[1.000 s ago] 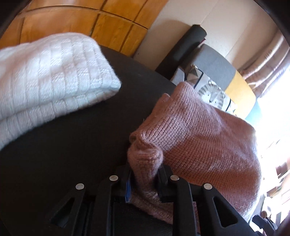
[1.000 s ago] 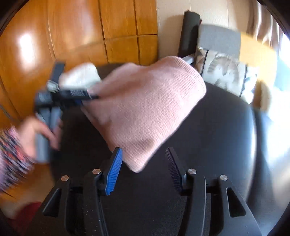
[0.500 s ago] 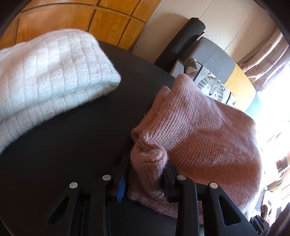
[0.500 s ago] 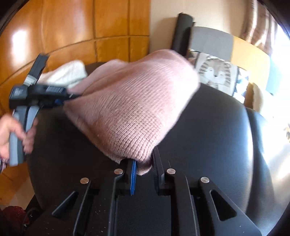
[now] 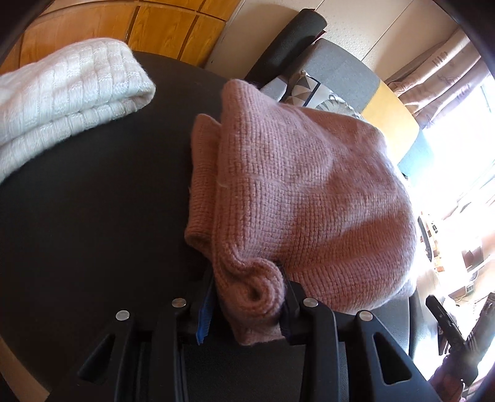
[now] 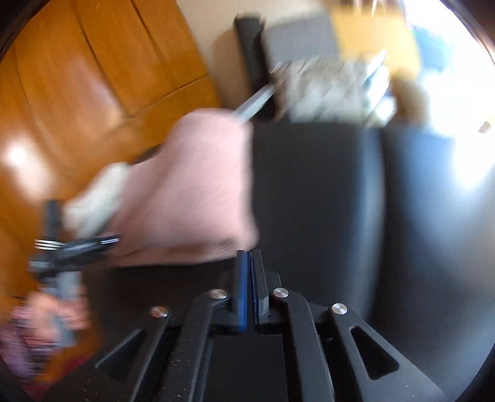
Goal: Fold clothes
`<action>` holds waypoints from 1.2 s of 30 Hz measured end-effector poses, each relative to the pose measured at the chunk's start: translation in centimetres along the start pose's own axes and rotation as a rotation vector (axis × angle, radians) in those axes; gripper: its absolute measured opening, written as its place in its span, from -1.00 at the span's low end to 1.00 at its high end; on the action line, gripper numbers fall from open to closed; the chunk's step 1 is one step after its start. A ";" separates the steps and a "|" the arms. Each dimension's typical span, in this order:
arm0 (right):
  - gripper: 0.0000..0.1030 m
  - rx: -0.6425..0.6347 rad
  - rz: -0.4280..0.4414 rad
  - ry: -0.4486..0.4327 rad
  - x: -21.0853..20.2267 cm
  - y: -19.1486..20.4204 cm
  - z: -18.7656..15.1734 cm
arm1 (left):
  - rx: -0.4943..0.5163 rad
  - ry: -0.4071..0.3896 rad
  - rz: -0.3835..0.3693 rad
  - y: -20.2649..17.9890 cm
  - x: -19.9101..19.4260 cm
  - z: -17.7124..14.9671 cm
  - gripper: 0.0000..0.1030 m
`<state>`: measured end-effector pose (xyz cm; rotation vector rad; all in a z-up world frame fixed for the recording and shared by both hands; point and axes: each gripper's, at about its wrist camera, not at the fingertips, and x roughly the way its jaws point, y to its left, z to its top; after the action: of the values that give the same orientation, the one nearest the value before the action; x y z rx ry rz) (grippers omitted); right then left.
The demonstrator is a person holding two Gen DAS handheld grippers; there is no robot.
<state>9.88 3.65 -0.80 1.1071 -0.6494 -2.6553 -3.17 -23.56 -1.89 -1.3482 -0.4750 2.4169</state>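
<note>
A pink knit sweater [image 5: 309, 191] lies bunched on the round black table [image 5: 92, 232]. My left gripper [image 5: 247, 278] is shut on its rolled near edge. In the blurred right wrist view the sweater [image 6: 191, 185] stretches from the left gripper [image 6: 62, 247], held by a hand [image 6: 46, 318], to the tips of my right gripper [image 6: 249, 252]. The right pads are pressed flat together. The sweater's corner sits right at their tips, and I see no fabric between the pads. A folded white ribbed sweater [image 5: 62, 92] rests at the table's far left, visible also behind the pink one [image 6: 96, 198].
Behind the table stands a grey chair [image 5: 340, 65] with a black roll and a patterned cushion [image 5: 312, 92]. A wooden panelled wall [image 5: 154, 27] runs along the left. A yellow board [image 5: 389, 111], curtains and a glaring window fill the right.
The right gripper, open a second ago, shut on the pink sweater's corner and is now pressed fully together while swinging fast. The pink sweater has shifted left and flattened; the left grip holds.
</note>
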 end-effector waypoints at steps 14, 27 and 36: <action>0.04 0.478 0.396 0.007 5.8 -3.9 0.4 | -0.228 -0.014 -0.148 3.1 -0.4 -0.4 -0.32; -0.78 0.433 0.302 -0.074 1.6 -3.3 1.1 | -0.218 0.006 -0.159 2.5 -1.1 -1.2 -0.32; -0.78 0.362 0.155 0.003 2.8 -3.2 0.8 | -0.334 0.024 -0.278 3.4 -1.8 -2.6 -0.36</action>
<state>7.29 5.79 -3.58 1.0914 -1.1992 -2.4633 -0.42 -27.09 -3.35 -1.3311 -1.0234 2.1559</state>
